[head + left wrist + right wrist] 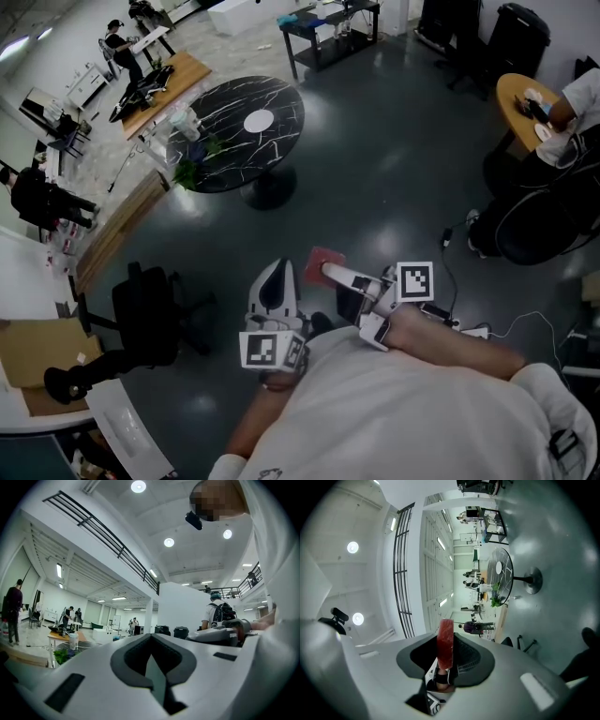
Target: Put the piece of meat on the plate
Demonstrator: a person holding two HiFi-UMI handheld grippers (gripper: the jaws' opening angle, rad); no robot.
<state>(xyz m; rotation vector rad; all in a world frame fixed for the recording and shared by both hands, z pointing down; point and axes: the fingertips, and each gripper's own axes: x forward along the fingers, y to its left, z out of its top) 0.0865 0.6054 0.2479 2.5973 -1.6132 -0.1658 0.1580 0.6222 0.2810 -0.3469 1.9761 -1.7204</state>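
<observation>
Status: pick is done, place isn't. Right gripper is clamped on the meat, jaws narrow with the slab pinched between the pads. It sits low centre of the head view, in the air over bare floor and close to the person's body. Plate is on the black round table, upper centre of that frame and well apart from the meat, and looks empty. My read of what's left: carry it across to the table, get over the plate, lower, release. Left gripper is just beside the right one at lower centre, tips together, nothing in it; seems idle for this task. View differences: only the head view gives the meat and plate in one layout, so it's the one for judging the remaining gap. The right gripper view confirms the grip: meat seen edge-on as a thin red slab standing between the pads and sticking out past them, with the plate a small white oval on the table top in the upper right. The left gripper view shows no meat and no plate, just its own closed jaws, people in the hall, and the right gripper's side at mid right.
</observation>
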